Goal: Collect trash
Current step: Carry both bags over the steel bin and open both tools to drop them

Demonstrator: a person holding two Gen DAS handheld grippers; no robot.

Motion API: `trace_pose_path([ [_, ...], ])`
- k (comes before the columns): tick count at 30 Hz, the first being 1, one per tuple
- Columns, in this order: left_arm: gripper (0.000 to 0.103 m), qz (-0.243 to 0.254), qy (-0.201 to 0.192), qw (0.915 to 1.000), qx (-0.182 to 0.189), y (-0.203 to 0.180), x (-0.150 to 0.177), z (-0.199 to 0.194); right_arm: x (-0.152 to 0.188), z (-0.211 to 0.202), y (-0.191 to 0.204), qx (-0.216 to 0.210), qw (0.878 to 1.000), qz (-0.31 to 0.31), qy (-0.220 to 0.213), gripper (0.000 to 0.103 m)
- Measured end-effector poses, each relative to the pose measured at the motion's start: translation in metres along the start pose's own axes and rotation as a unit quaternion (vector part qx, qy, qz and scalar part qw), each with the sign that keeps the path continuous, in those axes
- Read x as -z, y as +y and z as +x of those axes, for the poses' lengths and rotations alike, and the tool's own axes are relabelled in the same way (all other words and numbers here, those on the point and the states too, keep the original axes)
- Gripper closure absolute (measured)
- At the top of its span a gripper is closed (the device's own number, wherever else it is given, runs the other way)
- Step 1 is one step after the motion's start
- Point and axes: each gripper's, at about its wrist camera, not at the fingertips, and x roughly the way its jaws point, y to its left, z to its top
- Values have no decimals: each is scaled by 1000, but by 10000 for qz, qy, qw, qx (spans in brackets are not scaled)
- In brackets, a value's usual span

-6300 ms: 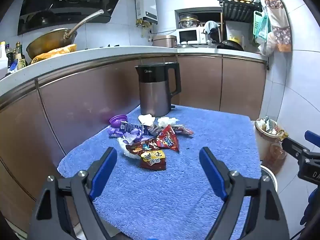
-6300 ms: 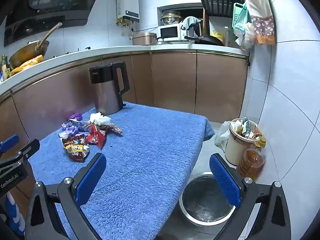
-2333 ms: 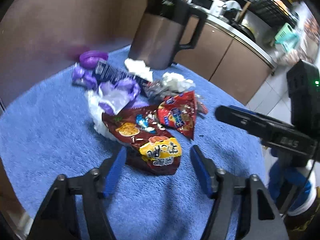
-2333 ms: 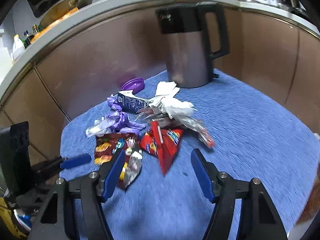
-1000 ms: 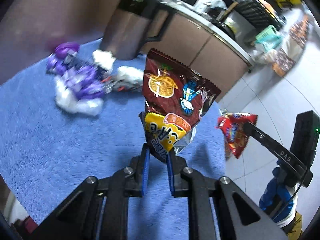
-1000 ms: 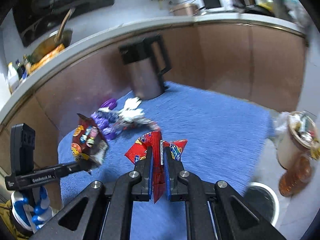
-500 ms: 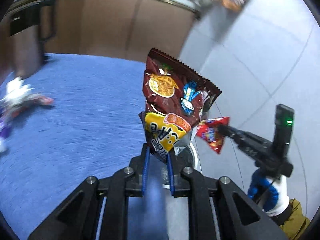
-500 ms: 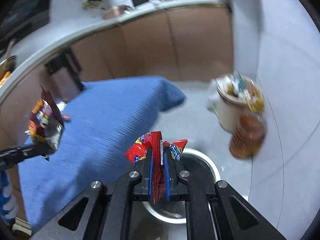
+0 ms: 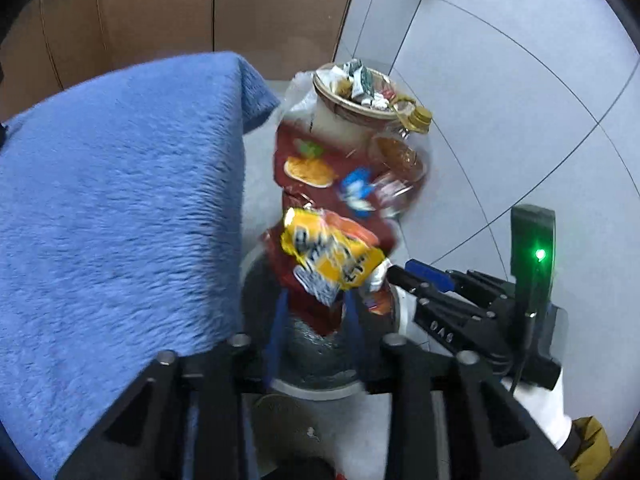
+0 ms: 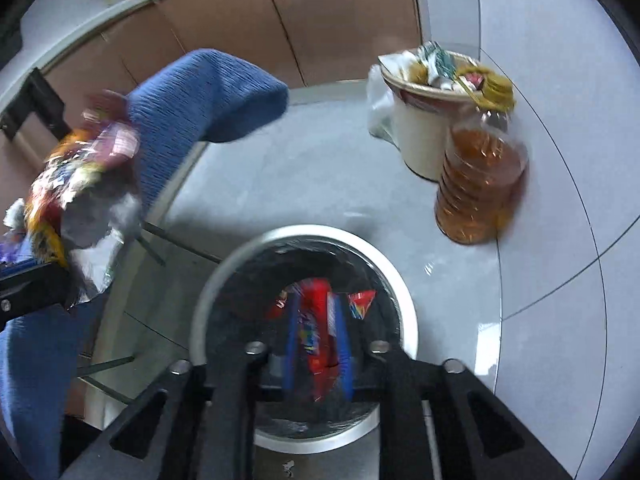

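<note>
A brown snack wrapper (image 9: pixel 320 184) and a yellow one (image 9: pixel 332 256) hang blurred above my left gripper (image 9: pixel 314 324). Its jaws are opening, and only the wrappers' lower tip sits loose between the blue pads. Below stands a round metal bin (image 9: pixel 320 394) with a dark liner. In the right wrist view my right gripper (image 10: pixel 317 344) hovers over the same bin (image 10: pixel 304 236), its jaws opening, with a red wrapper (image 10: pixel 318 320) loose between the pads. My right gripper (image 9: pixel 404 284) also shows at the left wrist view's right side.
The blue towel-covered table (image 9: pixel 120 200) ends just left of the bin. A small cream bin (image 10: pixel 420 140) heaped with rubbish and a bottle of amber oil (image 10: pixel 480 184) stand on the grey tiled floor beyond. Brown cabinet fronts (image 10: pixel 340 12) line the back.
Both grippers swung off the table and down over the metal bin. Both pairs of pads have parted, and the wrappers that were clamped now sit loose.
</note>
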Motion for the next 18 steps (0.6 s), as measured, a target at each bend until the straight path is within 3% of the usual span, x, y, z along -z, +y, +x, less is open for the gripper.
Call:
trace_pose_path([
  [2,55,-21,10,10000,43,1,-2,4,2,-2,-3,34,10000,26,-9,65],
  [7,53,-133,-158,9991,360,8,1,-7,1,-17,-8,146,9998,58,-93,64],
  [13,53,-95,-901,9956,247,23,11,-75,-12,-70,16,65,9981,-174,-594,64],
  [18,53,-296,-1427,9890,241,58,19,-128,-33,-122,70,-267,9920,-611,-1068,64],
])
